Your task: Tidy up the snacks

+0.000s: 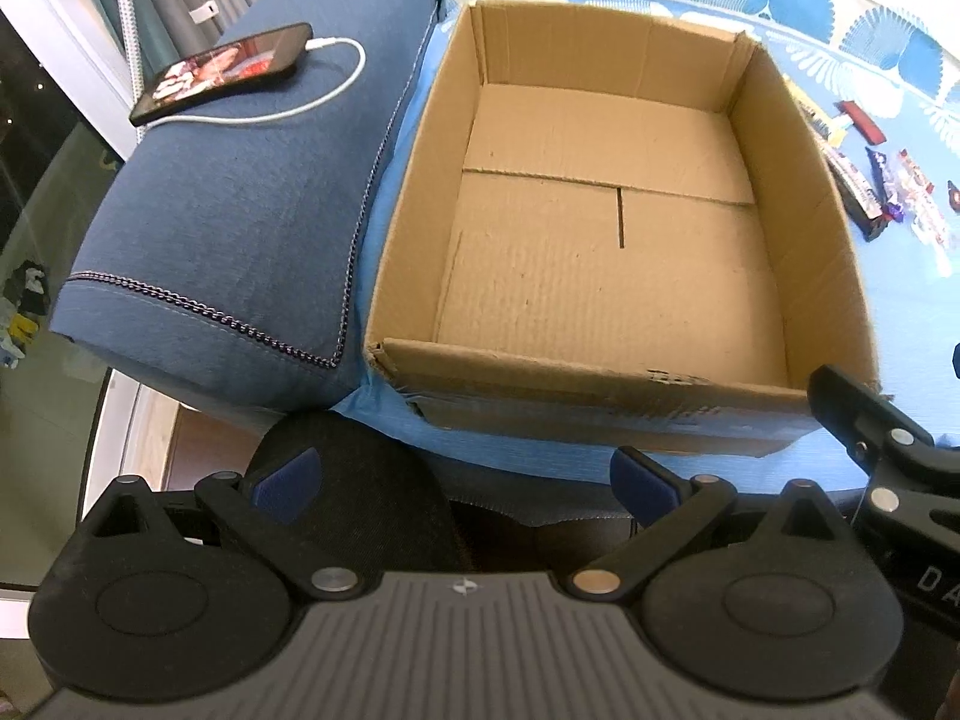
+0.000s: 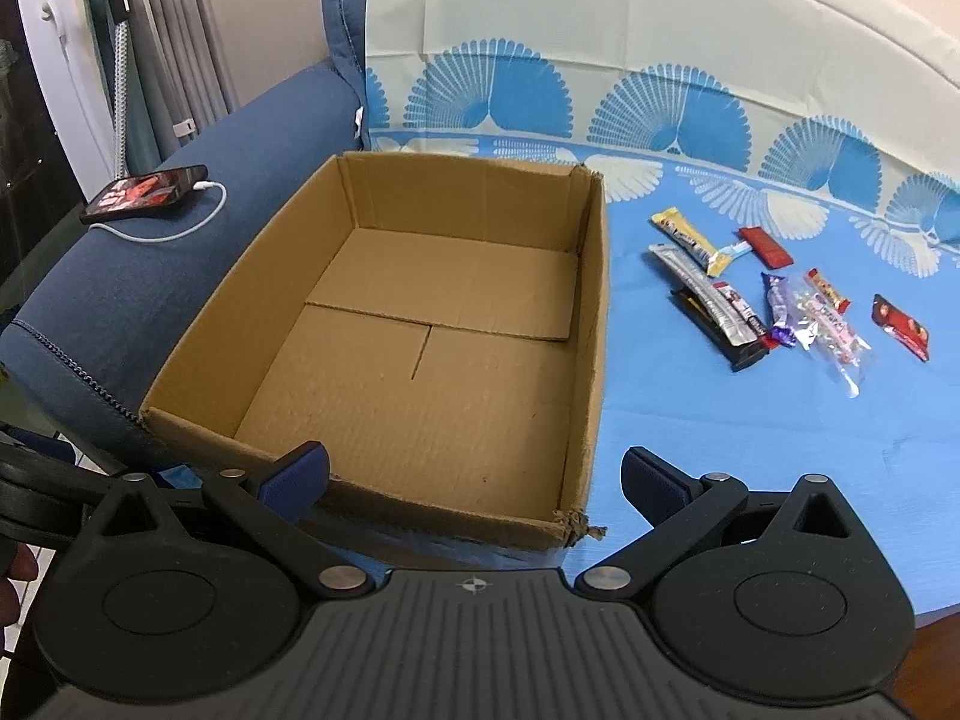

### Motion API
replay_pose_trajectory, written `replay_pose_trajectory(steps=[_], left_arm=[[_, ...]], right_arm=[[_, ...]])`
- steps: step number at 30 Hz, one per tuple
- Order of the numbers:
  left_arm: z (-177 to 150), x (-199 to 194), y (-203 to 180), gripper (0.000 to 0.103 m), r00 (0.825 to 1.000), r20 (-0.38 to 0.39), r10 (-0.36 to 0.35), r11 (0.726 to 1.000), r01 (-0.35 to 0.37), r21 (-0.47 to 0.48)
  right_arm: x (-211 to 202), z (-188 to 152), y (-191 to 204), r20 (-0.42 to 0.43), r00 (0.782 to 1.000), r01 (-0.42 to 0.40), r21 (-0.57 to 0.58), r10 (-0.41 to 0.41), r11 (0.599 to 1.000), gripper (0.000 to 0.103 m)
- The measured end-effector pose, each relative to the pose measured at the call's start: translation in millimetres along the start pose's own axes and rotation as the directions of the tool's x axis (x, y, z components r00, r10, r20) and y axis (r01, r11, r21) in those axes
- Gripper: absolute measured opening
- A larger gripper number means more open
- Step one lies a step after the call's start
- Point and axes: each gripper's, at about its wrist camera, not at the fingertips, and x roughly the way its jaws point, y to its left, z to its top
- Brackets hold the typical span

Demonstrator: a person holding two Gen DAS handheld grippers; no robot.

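Note:
An open cardboard box [image 1: 600, 384] [image 2: 198, 420] with nothing inside sits on the blue sheet. To its right lies a cluster of several wrapped snack bars [image 2: 738, 306] [image 1: 864, 192], with a separate red packet [image 2: 903, 324] farther right. My left gripper [image 1: 465, 486] stands open in front of the box's near wall, holding nothing. My right gripper [image 2: 477, 483] is open too, its fingers straddling the box's near right corner, empty. Part of the right gripper [image 1: 870, 438] shows at the right edge of the left wrist view.
A blue sofa armrest [image 1: 240, 228] [image 2: 120, 276] runs along the box's left side, with a phone [image 1: 222, 69] [image 2: 144, 192] on a white charging cable on top. A fan-patterned cloth [image 2: 660, 90] covers the backrest. A dark knee [image 1: 360, 510] lies below the left gripper.

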Motion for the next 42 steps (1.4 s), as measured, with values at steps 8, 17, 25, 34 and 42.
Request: replay_pose_trajectory(steps=[8,17,25,34,42], left_arm=[[-14.5,-24.2,1.2,0.103,0.998,0.058,-0.005,1.000,0.005,0.001],[-29.2,-50.8,-3.8,0.103,0.992,0.122,-0.014,1.000,0.012,0.017],[-40.5,-68.4,-20.4,0.103,0.987,0.157,-0.015,0.998,0.006,0.059],[-36.4,-74.2,-56.9,0.103,0.988,0.156,-0.020,0.990,-0.002,0.141],[-22.8,-72.5,-103.0,0.103,0.991,0.120,-0.052,0.977,0.025,0.214]], right_arm=[[-29.5,-7.0,0.7,0.059,0.998,0.014,-0.008,-0.013,1.000,0.103],[-58.3,-17.2,-3.7,0.119,0.993,0.026,0.010,-0.027,1.000,0.103],[-77.0,-30.2,-22.5,0.151,0.987,0.037,0.062,-0.046,0.997,0.103],[-79.4,-48.3,-79.9,0.140,0.983,0.086,0.225,-0.120,0.971,0.103],[-74.1,-62.5,-135.2,0.128,0.976,0.118,0.369,-0.176,0.922,0.103]])
